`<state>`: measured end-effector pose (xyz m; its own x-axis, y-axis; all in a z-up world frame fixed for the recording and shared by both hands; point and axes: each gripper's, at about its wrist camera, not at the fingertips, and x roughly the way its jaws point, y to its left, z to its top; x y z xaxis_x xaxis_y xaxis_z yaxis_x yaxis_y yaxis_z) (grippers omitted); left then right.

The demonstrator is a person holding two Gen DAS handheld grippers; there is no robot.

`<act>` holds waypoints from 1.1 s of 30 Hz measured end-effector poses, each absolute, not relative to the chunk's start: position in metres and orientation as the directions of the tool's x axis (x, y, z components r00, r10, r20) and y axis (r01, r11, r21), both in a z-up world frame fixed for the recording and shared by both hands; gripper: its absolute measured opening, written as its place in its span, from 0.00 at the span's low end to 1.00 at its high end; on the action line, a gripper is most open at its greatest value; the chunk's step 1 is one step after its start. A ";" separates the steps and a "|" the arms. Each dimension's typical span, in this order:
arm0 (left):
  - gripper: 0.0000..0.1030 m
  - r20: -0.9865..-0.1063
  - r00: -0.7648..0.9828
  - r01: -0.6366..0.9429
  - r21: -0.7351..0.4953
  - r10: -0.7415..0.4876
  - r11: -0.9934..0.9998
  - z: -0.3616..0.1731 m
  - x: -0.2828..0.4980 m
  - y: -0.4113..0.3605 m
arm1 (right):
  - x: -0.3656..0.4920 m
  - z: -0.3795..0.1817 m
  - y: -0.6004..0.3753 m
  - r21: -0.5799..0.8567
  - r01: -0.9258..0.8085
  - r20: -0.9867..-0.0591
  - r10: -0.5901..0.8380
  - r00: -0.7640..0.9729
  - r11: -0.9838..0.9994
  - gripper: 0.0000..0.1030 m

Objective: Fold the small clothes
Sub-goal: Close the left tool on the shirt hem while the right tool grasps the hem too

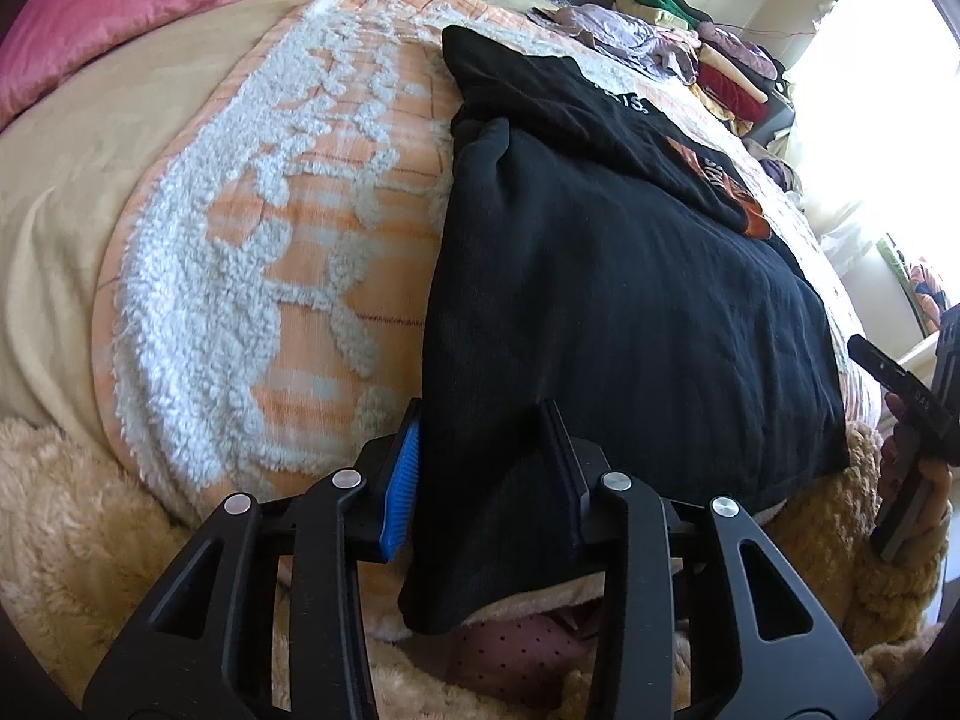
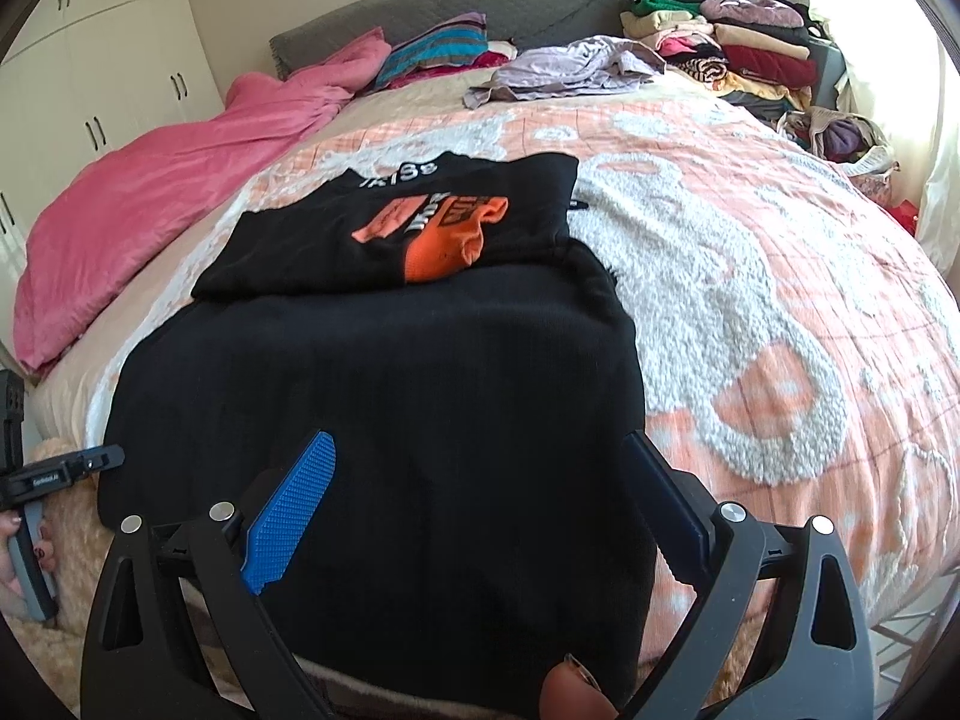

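I grip the shirt (image 1: pixel 630 312) hem in my left claw (image 1: pixel 480 462); right claw (image 2: pixel 480 510) stands wide over it, must close before folding.

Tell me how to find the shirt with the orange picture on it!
Look at the big bed with the peach and white fluffy blanket. Near its front edge lies a black shirt, spread out flat. It is the only black thing on the blanket, and its far half shows a bright orange picture with white letters.
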<state>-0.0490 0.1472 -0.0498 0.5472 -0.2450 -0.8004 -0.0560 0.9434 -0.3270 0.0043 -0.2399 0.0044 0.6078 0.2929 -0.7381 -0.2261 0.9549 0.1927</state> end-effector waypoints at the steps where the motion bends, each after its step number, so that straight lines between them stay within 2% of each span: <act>1: 0.25 -0.801 0.546 -0.058 -0.329 -0.246 0.943 -0.050 -0.050 0.148 | 0.002 0.004 -0.240 0.191 -0.228 -0.742 0.292 0.604 0.955 0.92; 22: 0.25 -0.837 0.479 -0.029 -0.316 -0.265 0.948 -0.066 -0.073 0.139 | -0.025 -0.032 -0.251 0.112 -0.257 -0.883 0.215 0.418 0.960 0.91; 24: 0.25 -0.838 0.477 -0.028 -0.314 -0.263 0.949 -0.067 -0.074 0.139 | -0.024 -0.037 -0.255 0.101 -0.264 -0.901 0.200 0.384 0.959 0.85; 26: 0.25 -0.838 0.476 -0.032 -0.319 -0.266 0.947 -0.068 -0.076 0.140 | -0.023 -0.043 -0.258 0.117 -0.270 -0.914 0.209 0.347 0.956 0.68; 27: 0.25 -0.838 0.476 -0.035 -0.322 -0.268 0.946 -0.069 -0.076 0.140 | -0.024 -0.045 -0.258 0.108 -0.286 -0.916 0.207 0.345 0.952 0.67; 30: 0.28 -0.838 0.472 -0.034 -0.329 -0.275 0.944 -0.070 -0.076 0.141 | -0.028 -0.045 -0.259 0.129 -0.322 -0.911 0.240 0.335 0.938 0.51; 31: 0.30 -0.837 0.468 -0.031 -0.335 -0.282 0.942 -0.070 -0.075 0.141 | -0.029 -0.044 -0.260 0.148 -0.328 -0.905 0.262 0.336 0.933 0.40; 32: 0.30 -0.837 0.467 -0.029 -0.337 -0.285 0.941 -0.070 -0.074 0.141 | -0.030 -0.042 -0.262 0.163 -0.330 -0.893 0.281 0.352 0.930 0.22; 33: 0.30 -0.837 0.465 -0.029 -0.341 -0.289 0.940 -0.070 -0.074 0.142 | -0.032 -0.040 -0.265 0.176 -0.326 -0.879 0.297 0.372 0.929 0.16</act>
